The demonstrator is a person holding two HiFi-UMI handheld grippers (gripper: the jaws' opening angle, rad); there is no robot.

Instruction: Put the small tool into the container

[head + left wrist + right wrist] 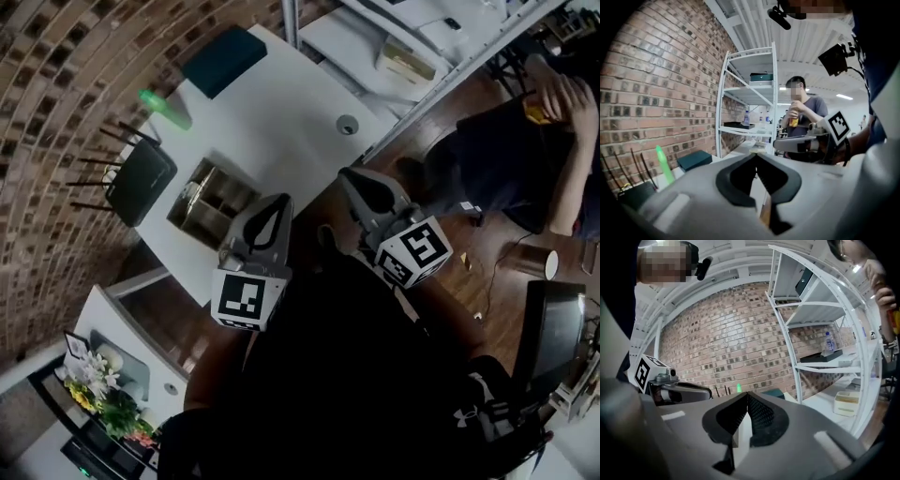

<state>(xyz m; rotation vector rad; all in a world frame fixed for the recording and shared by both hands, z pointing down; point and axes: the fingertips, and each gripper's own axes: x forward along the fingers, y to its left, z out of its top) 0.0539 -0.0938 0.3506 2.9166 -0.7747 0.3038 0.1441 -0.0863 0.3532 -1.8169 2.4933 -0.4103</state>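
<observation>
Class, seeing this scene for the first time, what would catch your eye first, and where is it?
The two tongs in the head view's foreground stand out: left tongs and right tongs, both shut and empty, each with a black-and-white marker cube. Beyond them a white table runs along a brick wall, holding an open container near the left tongs and a green object by the wall. A person sits at the right.

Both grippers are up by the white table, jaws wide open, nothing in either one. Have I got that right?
Not quite: the jaws are shut, not wide open. The tips of the left gripper meet in the left gripper view, and those of the right gripper meet in the right gripper view. The rest stands: both are up by the white table, nothing in either one.
</observation>
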